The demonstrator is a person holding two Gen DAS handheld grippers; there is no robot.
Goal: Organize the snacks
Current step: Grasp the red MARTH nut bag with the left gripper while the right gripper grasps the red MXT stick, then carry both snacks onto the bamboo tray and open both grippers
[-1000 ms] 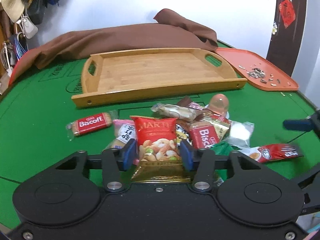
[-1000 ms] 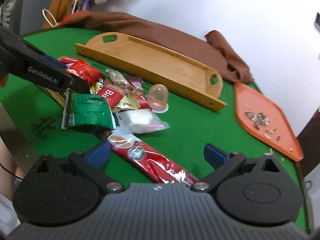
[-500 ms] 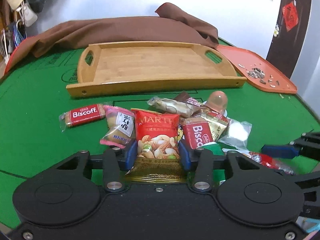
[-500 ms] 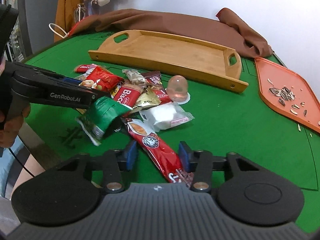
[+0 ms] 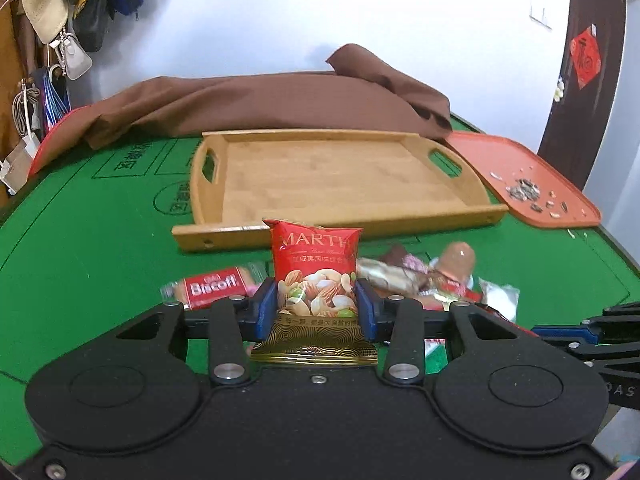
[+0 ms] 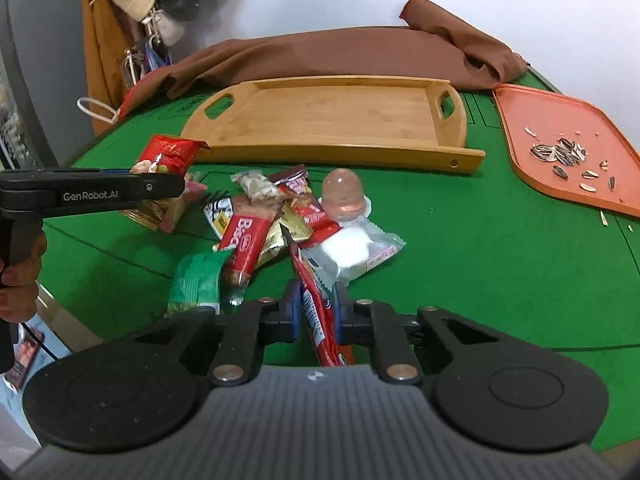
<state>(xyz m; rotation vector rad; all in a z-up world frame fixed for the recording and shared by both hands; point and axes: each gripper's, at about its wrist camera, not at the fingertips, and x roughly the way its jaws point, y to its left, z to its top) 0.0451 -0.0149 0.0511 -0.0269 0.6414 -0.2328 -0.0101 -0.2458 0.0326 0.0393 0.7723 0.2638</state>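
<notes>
We see a rectangular bamboo tray with cut-out handles (image 5: pixel 340 176) lying on the green felt counter (image 5: pixel 80 248) with nothing in it, and beside it a flat orange plastic tray (image 6: pixel 560 128) that carries a scatter of striped sunflower seeds and shells (image 6: pixel 560 154). Our left claw (image 5: pixel 316 310) is closed partway on a red nut-mix packet with a gold bottom band (image 5: pixel 316 272), its blue pads pressing both sides; the packet stands upright, lifted off the counter in front of the bamboo tray, and reads "MARTH" before the edge cuts the word. Our right claw (image 6: pixel 316 310) is pinched tight on a long red stick sachet (image 6: pixel 316 312), which runs up between the pads toward the snack pile. That pile sits on the felt just short of the bamboo tray: a red "Biscoff" biscuit wrapper (image 5: pixel 216 286), a second red wrapper reading "Bisc" (image 6: pixel 246 242), a green foil packet (image 6: pixel 196 280), a clear white-filled pouch (image 6: pixel 352 248) and a pink jelly cup (image 6: pixel 342 194). The left claw's black side bears "GenRobot.AI". A brown cloth (image 5: pixel 260 104) lies bunched behind the bamboo tray.
</notes>
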